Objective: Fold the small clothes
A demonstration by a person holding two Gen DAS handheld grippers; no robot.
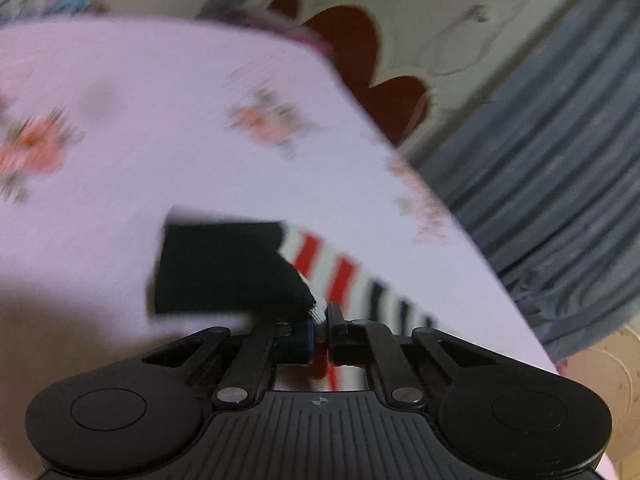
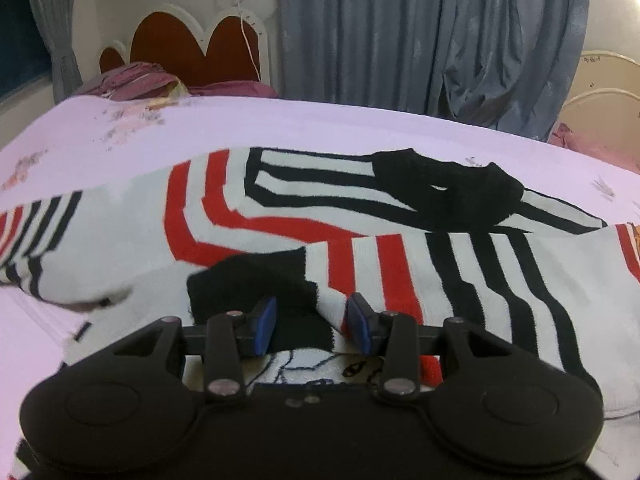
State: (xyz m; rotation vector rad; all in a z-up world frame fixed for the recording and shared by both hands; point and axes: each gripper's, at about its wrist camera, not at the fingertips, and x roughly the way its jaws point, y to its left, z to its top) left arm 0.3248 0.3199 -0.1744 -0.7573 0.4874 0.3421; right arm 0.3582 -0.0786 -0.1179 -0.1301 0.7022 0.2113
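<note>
On the pale pink floral bed sheet (image 2: 320, 128) lies the striped red, white and black knit sweater (image 2: 280, 216), long axis crosswise. Left tongs (image 1: 326, 320) clamp its cuff; right tongs (image 2: 312, 320) stand apart, straddling the black cuff.

A bed (image 2: 280, 128) covered by a pale pink sheet with small floral prints carries a striped sweater (image 2: 280, 216) in white, red and black, spread across its middle. Folded maroon bedding (image 2: 136, 80) lies at the headboard edge.

Black ribbed tool (image 2: 311, 326) bodies, silver rivets, blue pads (image 2: 266, 324) (seemingly rubber)
</note>
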